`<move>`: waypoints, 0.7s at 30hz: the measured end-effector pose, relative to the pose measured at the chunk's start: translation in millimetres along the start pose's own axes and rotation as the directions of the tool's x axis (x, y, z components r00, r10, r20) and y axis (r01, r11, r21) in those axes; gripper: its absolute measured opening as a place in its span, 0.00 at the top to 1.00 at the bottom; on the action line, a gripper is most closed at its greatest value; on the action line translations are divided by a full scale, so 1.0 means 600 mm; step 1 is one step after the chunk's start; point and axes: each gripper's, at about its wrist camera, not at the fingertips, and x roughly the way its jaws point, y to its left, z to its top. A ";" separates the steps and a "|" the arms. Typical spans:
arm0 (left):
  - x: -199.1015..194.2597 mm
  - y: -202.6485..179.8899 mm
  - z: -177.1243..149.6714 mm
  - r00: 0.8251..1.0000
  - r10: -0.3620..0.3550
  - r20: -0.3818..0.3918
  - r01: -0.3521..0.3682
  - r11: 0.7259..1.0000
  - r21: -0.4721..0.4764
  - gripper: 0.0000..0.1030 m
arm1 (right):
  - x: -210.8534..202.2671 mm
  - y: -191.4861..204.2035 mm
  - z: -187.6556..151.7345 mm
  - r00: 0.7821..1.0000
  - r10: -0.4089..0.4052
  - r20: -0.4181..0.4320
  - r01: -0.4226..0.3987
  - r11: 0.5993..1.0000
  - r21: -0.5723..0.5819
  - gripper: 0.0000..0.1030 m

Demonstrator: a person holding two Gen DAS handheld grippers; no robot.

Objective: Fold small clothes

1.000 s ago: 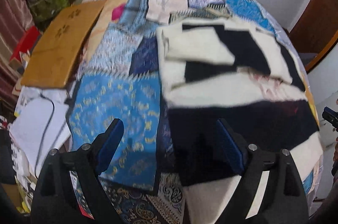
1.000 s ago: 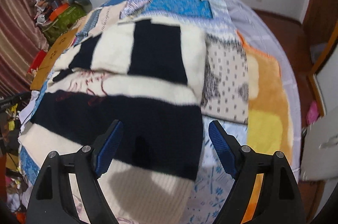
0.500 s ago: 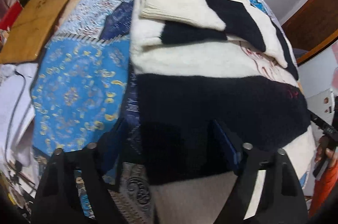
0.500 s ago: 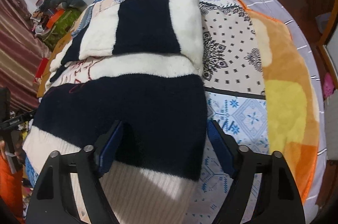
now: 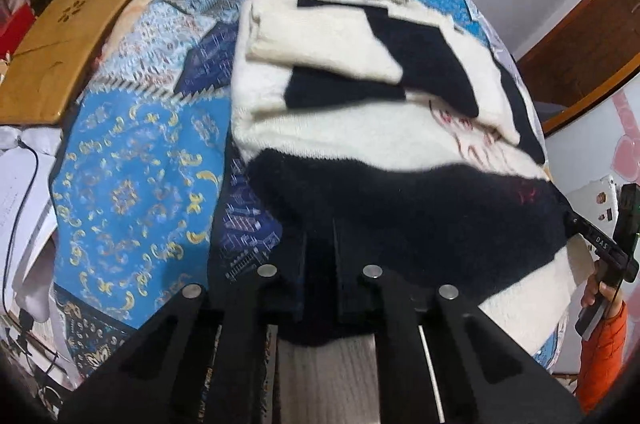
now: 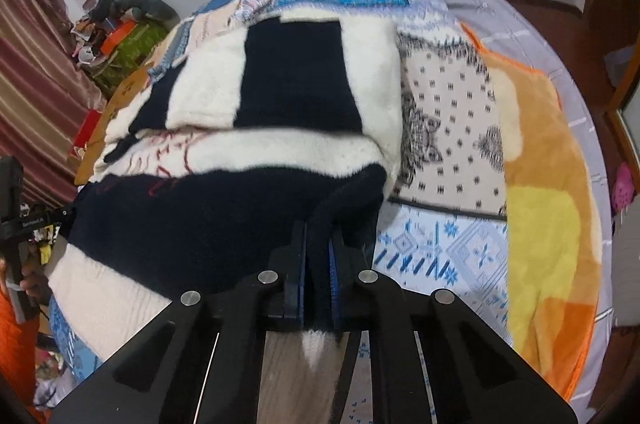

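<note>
**Both hand-held grippers clamped on the sweater's near hem**

I have the left hand-held gripper (image 5: 320,264) clenched on the near left part of the black-and-cream sweater (image 5: 400,152), its two fingers drawn close together with dark knit pinched between them. My right hand-held gripper (image 6: 318,260) grasps the near right corner of the same sweater (image 6: 240,216); a ridge of black fabric rises into the narrow gap between its blue-padded fingers, and a bit of cream ribbing pokes out below them.

The sweater lies on a bed covered by a patchwork quilt (image 5: 132,184), roughly in the middle of it. It is a fuzzy knit in wide bands: cream ribbing at the near edge, then a broad black band, then a cream band with red stitched lettering that is too blurred for me to read. At the far end the sleeves are folded across the body, showing blocks of cream and black laid over one another.

In the right wrist view an orange and yellow blanket (image 6: 544,216) lies on the right side of the bed, apart from the sweater. In the left wrist view a brown cardboard piece (image 5: 68,40) rests at the far left edge of the bed.
</note>
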 end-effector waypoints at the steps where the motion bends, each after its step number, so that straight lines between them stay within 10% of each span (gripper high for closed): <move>1: -0.009 0.002 0.006 1.000 -0.001 0.023 0.002 1.000 -0.003 0.91 | -0.003 0.001 0.005 1.000 0.001 0.013 -0.001 1.000 -0.005 0.93; 13: -0.079 -0.012 0.084 0.976 0.033 0.215 -0.036 0.999 0.011 0.93 | -0.054 0.027 0.073 0.983 -0.037 0.180 0.049 0.997 -0.063 0.94; 21: -0.027 0.003 0.116 0.975 0.100 0.196 -0.100 0.995 -0.013 0.93 | -0.006 -0.003 0.096 0.985 -0.086 0.151 0.088 0.996 -0.012 0.94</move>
